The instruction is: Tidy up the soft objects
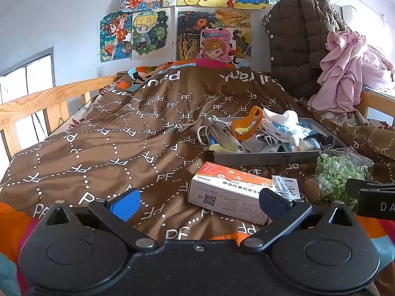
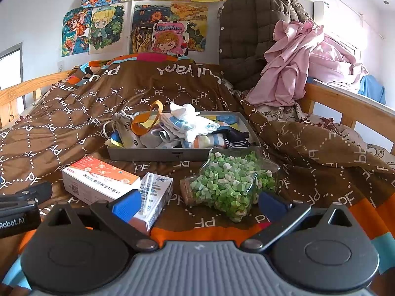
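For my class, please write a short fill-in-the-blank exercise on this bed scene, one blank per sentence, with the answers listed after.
1. The socks and cloths lie piled in a grey ____.
2. The glass jar lying on its side holds paper stars that are mostly ____.
3. The jar's mouth is closed with a ____ stopper.
4. Both the left gripper and the right gripper are ____ and hold nothing.

Answers: tray; green; cork; open

A heap of small socks and cloths (image 2: pixel 195 128) (white, blue-striped, navy) lies jumbled in the grey tray (image 2: pixel 158 155), a beige drawstring pouch (image 2: pixel 123 125) draped over its left rim.
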